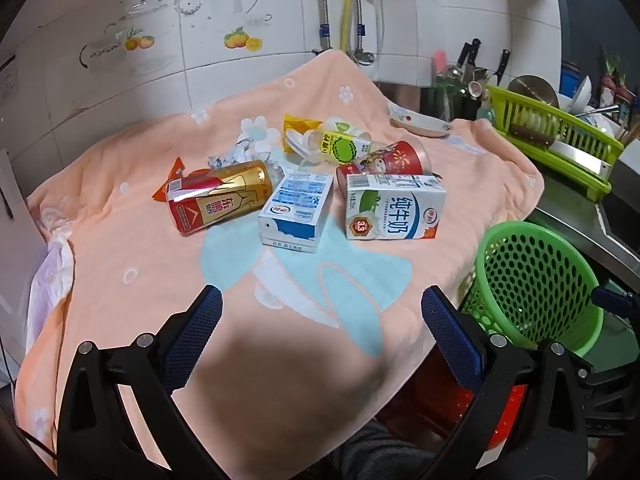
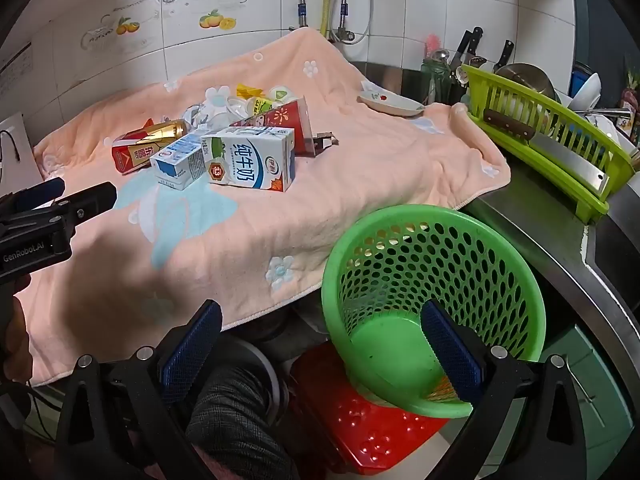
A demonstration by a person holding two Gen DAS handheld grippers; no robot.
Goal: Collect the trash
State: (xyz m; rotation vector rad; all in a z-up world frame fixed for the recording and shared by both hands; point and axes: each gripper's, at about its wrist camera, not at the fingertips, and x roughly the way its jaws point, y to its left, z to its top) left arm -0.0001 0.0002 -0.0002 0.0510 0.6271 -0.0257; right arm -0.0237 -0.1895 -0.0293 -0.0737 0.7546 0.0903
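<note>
Trash lies in a heap on a peach towel (image 1: pixel 120 240) (image 2: pixel 360 184): a red-and-gold can (image 1: pixel 218 200) (image 2: pixel 146 144) on its side, a small blue milk carton (image 1: pixel 296 210) (image 2: pixel 180 162), a larger green-and-white milk carton (image 1: pixel 394 208) (image 2: pixel 250 160), a red cup (image 1: pixel 384 160) (image 2: pixel 280 120), a clear bottle with a yellow label (image 1: pixel 336 146), and wrappers behind. My left gripper (image 1: pixel 320 304) hovers open over the towel's near part, well short of the heap. My right gripper (image 2: pixel 320 320) is open above a green perforated basket (image 2: pixel 432 280) (image 1: pixel 536 280) that tilts beside the towel's edge. Nothing sits between either pair of fingers.
A white dish (image 1: pixel 420 124) rests at the towel's far right corner. A lime dish rack (image 1: pixel 560 140) (image 2: pixel 540 132) with a cleaver, bowls and knives stands on the steel counter to the right. A red stool (image 2: pixel 372 420) is under the basket. Tiled wall and pipes rise behind.
</note>
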